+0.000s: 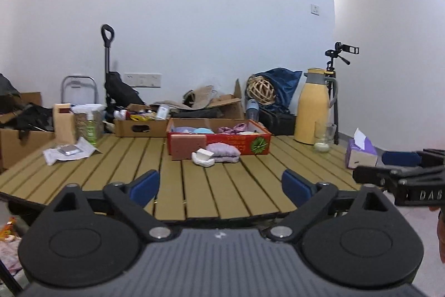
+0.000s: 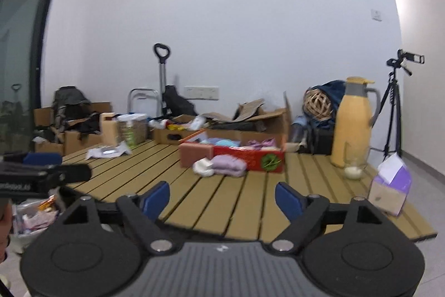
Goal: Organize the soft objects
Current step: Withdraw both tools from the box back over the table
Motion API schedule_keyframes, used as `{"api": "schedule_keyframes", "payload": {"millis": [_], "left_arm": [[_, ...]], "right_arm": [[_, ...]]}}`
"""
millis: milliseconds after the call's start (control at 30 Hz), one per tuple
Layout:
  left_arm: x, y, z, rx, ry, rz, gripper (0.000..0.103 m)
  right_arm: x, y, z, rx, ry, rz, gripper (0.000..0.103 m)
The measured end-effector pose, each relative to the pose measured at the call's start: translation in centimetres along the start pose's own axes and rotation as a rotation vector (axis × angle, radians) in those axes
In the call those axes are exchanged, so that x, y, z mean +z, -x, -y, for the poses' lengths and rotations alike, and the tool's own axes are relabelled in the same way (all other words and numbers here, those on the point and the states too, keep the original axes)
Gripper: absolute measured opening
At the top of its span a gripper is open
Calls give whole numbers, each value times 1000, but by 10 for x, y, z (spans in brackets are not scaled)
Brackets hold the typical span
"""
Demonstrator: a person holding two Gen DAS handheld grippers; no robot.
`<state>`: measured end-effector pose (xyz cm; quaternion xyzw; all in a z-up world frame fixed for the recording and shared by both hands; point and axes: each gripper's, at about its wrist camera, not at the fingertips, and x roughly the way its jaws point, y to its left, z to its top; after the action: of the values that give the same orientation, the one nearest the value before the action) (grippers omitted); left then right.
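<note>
Left gripper (image 1: 221, 187) jaws wide apart, nothing between. Right gripper (image 2: 222, 199) likewise spread, empty. Folded lilac cloth (image 1: 224, 153) and white soft item (image 1: 203, 157) well ahead of both, touching red cardboard box (image 1: 244, 142) front on slatted table (image 1: 194, 194).

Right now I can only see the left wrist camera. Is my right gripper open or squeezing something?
Observer: Open. The right gripper has its blue pads apart with nothing between them, above the near edge of the slatted table.
Operator: What's way over on the left, past the boxes?
Observer: A dark-framed glass door, which your view cuts off.
Operator: Is the tripod standing on the table?
Observer: No. The tripod stands on the floor, to the right of the yellow flask.
</note>
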<state>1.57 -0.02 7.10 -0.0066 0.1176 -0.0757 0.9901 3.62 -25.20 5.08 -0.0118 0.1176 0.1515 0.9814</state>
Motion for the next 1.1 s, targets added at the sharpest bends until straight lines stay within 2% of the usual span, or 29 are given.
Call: {"api": "schedule_keyframes", "payload": {"millis": [133,267,567,867,1100], "left_arm": [[-1,22,2,-2,14,7,103],[-4,39,8,19,-1,21,103],[-8,59,17,15,-14,47,103],[-6,32,8,28,6,25,103],[-4,-25,-6,33,32,-23,103]], "right_arm": [[-12,18,-9,12,-25,-21,85],[-16,37,-16,22,-24,-12,92],[-14,62,-24,38,-10,19,93],[-8,41,-21,45,-13,-7,93],[0,-11,-4,21,-39,-33,93]]}}
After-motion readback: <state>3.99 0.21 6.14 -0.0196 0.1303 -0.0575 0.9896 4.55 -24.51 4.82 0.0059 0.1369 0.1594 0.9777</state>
